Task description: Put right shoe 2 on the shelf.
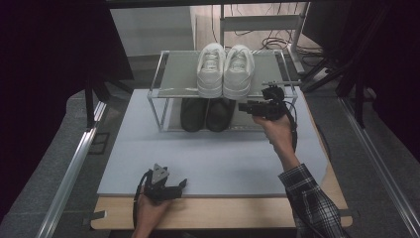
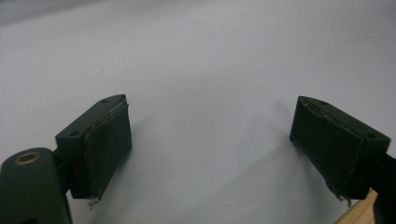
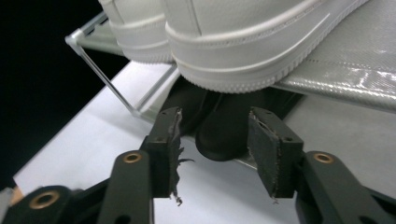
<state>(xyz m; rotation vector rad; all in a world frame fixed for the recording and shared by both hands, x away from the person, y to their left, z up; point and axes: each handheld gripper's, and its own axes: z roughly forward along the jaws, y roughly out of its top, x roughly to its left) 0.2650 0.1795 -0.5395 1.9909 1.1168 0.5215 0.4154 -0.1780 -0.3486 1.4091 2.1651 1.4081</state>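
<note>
A pair of white sneakers (image 1: pixel 225 69) stands on the top shelf of a small metal rack (image 1: pixel 157 92), heels toward me. A pair of black shoes (image 1: pixel 207 114) sits on the lower level. My right gripper (image 1: pixel 242 106) is held at the rack's front right, pointing left at the shoes. In the right gripper view it (image 3: pixel 215 140) stands open with nothing between its pads; the near white sneaker's heel (image 3: pixel 243 42) is just above and a black shoe (image 3: pixel 224 126) lies beyond. My left gripper (image 1: pixel 182 184) rests open near the mat's front edge, its jaws wide apart (image 2: pixel 210 140) over bare mat.
A white mat (image 1: pixel 208 158) covers a wooden table (image 1: pixel 223 213) and the rack stands at its far end. Metal rails (image 1: pixel 74 158) run along both sides. Dark curtains, cables and a stand (image 1: pixel 297 54) lie behind the rack.
</note>
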